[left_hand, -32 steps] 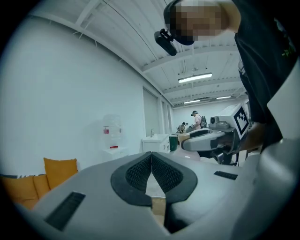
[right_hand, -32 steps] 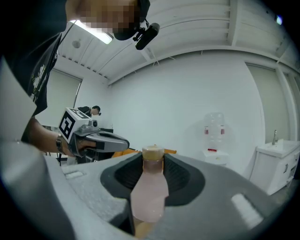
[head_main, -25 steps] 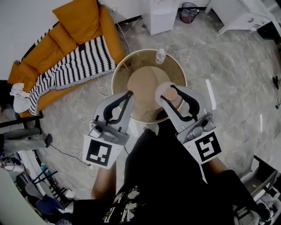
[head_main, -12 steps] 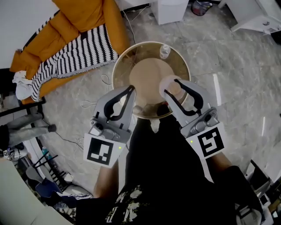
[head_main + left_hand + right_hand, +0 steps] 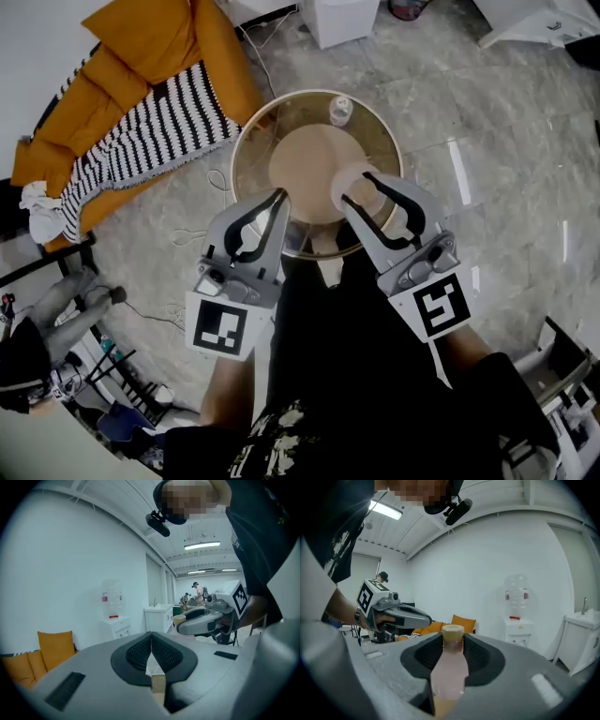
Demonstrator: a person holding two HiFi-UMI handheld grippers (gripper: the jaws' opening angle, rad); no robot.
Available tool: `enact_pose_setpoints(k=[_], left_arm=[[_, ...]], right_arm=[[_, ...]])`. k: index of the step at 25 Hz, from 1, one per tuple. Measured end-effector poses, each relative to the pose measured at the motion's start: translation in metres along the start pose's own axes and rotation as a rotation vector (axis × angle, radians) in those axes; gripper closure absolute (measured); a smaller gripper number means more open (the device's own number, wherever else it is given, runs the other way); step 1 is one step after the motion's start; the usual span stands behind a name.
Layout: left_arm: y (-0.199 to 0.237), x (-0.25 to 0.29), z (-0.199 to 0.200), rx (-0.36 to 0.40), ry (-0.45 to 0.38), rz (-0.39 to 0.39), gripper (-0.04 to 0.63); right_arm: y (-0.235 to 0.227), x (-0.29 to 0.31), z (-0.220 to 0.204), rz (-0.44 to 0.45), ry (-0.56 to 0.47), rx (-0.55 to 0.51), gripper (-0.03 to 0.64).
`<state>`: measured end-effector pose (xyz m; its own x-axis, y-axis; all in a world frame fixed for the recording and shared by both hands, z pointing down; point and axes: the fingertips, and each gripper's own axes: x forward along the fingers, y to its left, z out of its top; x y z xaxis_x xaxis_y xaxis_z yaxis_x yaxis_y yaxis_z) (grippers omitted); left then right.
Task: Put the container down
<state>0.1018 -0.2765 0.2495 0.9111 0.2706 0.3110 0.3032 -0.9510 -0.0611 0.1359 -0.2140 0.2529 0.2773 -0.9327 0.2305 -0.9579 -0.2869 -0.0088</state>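
A round table [image 5: 247, 161] with a glass outer ring and a tan centre disc is standing on a grey marbled floor [image 5: 487, 122]; an orange sofa [image 5: 169, 37] carrying a black-and-white striped blanket [image 5: 141, 141] is lying beyond the table's left side; a white cabinet [image 5: 342, 19] is standing beyond its far side; the gripper views are showing white walls, ceiling strip lights and a water dispenser [image 5: 111, 597] against the wall. The person's dark-clothed body is filling the lower head view and is covering the table's near edge; both grippers are reaching over the near half of the table, well apart from each other. A small clear bottle [image 5: 339, 110] is standing upright near the table's far rim; its contents cannot be read. The left gripper [image 5: 277, 197] is holding nothing; its ribbed pads [image 5: 136, 652] are pressing together at the tips. The right gripper [image 5: 357, 187] is clamping the container [image 5: 345, 183], a pale pink translucent bottle with a tan cap [image 5: 452, 631]; the bottle is sitting between the jaws with its cap at the jaw tips, over the table's near right part; contact with the tabletop cannot be determined.
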Motion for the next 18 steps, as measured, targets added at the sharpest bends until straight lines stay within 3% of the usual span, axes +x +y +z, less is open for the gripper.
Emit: enact_pose_setpoints(k=[8,12,18], left_arm=[[0.01,0.022,-0.006,0.052,-0.067,-0.019,0.581],[0.037,0.034,-0.02,0.027,-0.056,-0.06,0.581],[0.037,0.053,-0.048,0.027,-0.037,-0.123,0.581]], right_arm=[[-0.004,0.011,-0.015,-0.104,-0.002,0.052,0.488],[-0.004,0.051,-0.017,-0.122,0.018,0.05,0.488],[-0.013,0.073,-0.047,-0.149,0.039,0.068,0.488]])
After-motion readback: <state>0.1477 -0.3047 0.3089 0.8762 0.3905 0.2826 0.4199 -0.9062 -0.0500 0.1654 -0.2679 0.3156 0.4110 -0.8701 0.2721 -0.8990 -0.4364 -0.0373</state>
